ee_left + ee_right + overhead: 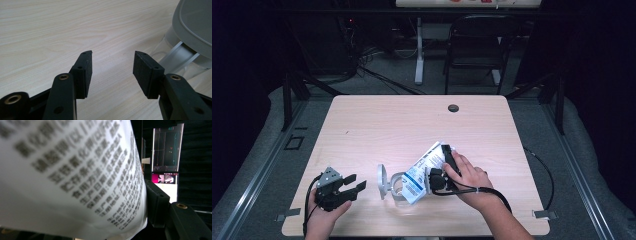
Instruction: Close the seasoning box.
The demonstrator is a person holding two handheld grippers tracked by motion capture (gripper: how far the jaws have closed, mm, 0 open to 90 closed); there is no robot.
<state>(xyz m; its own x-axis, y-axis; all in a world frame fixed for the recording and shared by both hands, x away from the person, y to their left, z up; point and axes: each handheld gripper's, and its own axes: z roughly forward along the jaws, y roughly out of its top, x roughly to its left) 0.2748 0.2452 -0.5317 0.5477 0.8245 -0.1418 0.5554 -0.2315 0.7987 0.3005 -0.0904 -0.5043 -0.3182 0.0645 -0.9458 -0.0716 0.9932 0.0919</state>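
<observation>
While the left gripper [353, 185] rests wide open on the table [377, 125], the right gripper [439, 175] clamps a printed white packet [422, 172]; clear lidded container [389, 183] lies between them.

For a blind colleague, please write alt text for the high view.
On a pale wooden table, a person's right hand holds black tongs against a white printed packet that leans over a clear container with a grey lid. At the left, the left tongs rest open and empty.
</observation>
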